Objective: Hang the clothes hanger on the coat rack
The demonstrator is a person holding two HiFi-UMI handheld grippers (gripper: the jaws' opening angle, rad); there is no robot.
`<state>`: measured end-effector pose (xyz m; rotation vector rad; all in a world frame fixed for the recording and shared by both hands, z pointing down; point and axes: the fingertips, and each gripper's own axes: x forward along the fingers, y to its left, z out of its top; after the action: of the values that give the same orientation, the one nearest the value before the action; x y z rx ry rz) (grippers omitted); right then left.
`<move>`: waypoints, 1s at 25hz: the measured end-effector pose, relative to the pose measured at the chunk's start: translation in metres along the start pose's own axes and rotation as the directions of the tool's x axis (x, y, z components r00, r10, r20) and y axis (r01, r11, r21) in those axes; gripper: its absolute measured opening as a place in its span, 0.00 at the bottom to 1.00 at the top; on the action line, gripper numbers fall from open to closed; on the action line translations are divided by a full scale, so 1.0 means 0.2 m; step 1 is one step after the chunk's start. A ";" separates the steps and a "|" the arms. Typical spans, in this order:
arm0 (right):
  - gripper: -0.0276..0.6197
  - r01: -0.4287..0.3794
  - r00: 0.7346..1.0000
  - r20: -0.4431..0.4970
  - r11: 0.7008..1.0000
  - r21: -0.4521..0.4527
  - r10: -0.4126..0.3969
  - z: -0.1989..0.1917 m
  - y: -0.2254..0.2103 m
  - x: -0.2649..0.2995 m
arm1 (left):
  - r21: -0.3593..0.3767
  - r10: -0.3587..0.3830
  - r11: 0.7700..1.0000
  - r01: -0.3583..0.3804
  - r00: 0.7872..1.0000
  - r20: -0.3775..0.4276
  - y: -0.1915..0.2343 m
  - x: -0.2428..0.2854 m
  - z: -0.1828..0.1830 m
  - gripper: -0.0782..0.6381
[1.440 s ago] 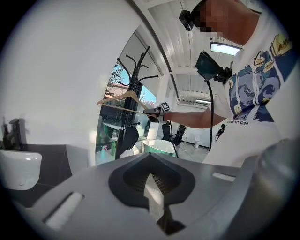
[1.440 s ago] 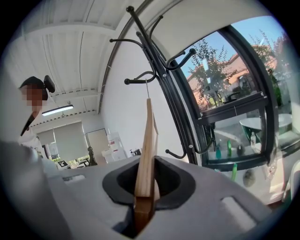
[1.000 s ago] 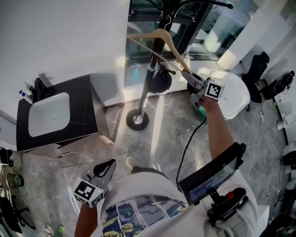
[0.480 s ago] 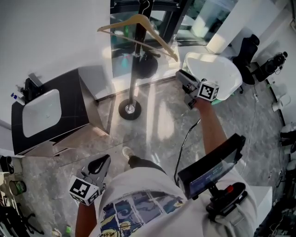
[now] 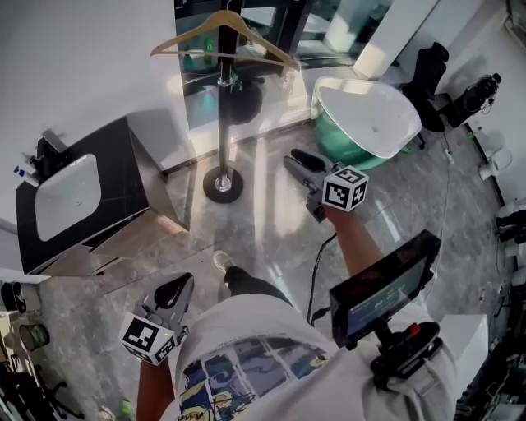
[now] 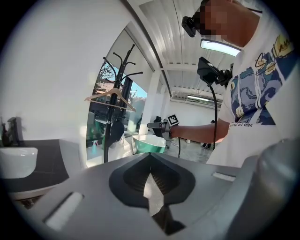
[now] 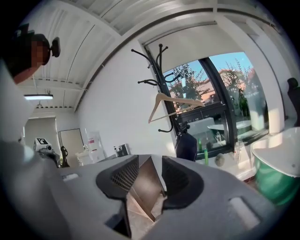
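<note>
Head view: hanger (image 5: 222,16) well beyond jaws

- The right gripper (image 5: 297,161) is held out in front of the person on an outstretched, bare right forearm (image 5: 349,247). It points forward and slightly down, jaws apart with nothing between them.
- The left gripper (image 5: 179,288) sits low at the person's left side, close to the body. It is aimed forward, jaws together and empty.
- The left forearm (image 5: 150,390) is tucked in behind it, and the two grippers are well apart.
</note>
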<state>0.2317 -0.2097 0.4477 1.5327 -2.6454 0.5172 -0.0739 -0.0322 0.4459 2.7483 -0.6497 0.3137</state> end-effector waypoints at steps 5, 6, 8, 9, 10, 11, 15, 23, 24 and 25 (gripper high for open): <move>0.13 -0.008 0.997 -0.074 0.993 -0.119 0.000 -0.13 0.30 -0.05 | -0.007 0.021 1.000 -0.021 1.000 0.018 -0.06 -0.03 -0.02 0.11; 0.05 -0.016 0.996 -0.085 0.991 -0.134 0.005 -0.16 0.36 -0.06 | -0.009 0.025 1.000 -0.025 0.999 0.019 -0.06 -0.04 -0.03 0.11; 0.05 -0.042 0.995 -0.101 0.987 -0.152 0.027 -0.21 0.49 -0.06 | -0.011 0.034 0.999 -0.033 0.999 0.023 -0.07 -0.05 -0.05 0.11; 0.05 -0.059 0.993 -0.106 0.985 -0.161 0.043 -0.23 0.56 -0.06 | -0.011 0.038 0.999 -0.038 0.999 0.026 -0.07 -0.06 -0.05 0.11; 0.05 -0.079 0.992 -0.110 0.982 -0.174 0.060 -0.24 0.62 -0.05 | -0.011 0.043 0.999 -0.043 0.999 0.029 -0.07 -0.07 -0.06 0.11; 0.05 -0.098 0.991 -0.113 0.976 -0.193 0.077 -0.25 0.69 -0.04 | -0.011 0.048 0.999 -0.047 0.998 0.032 -0.08 -0.08 -0.06 0.11; 0.05 -0.182 0.979 -0.143 0.945 -0.271 0.147 -0.30 0.93 -0.04 | -0.014 0.062 0.998 -0.062 0.998 0.033 -0.10 -0.08 -0.06 0.11; 0.05 -0.334 0.939 -0.186 0.892 -0.304 0.289 -0.34 1.28 -0.12 | 0.000 0.051 0.999 -0.051 0.998 0.024 -0.19 -0.05 -0.05 0.11; 0.05 -0.344 0.936 -0.186 0.888 -0.305 0.298 -0.34 1.29 -0.13 | 0.002 0.050 0.999 -0.050 0.998 0.023 -0.19 -0.04 -0.05 0.11; 0.05 -0.353 0.933 -0.189 0.883 -0.308 0.307 -0.34 1.31 -0.13 | 0.005 0.048 0.999 -0.048 0.999 0.024 -0.19 -0.04 -0.05 0.11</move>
<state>0.0128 -0.0474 0.4378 0.9228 -2.7172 0.1518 -0.0645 0.0074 0.4448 2.7485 -0.7230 0.2944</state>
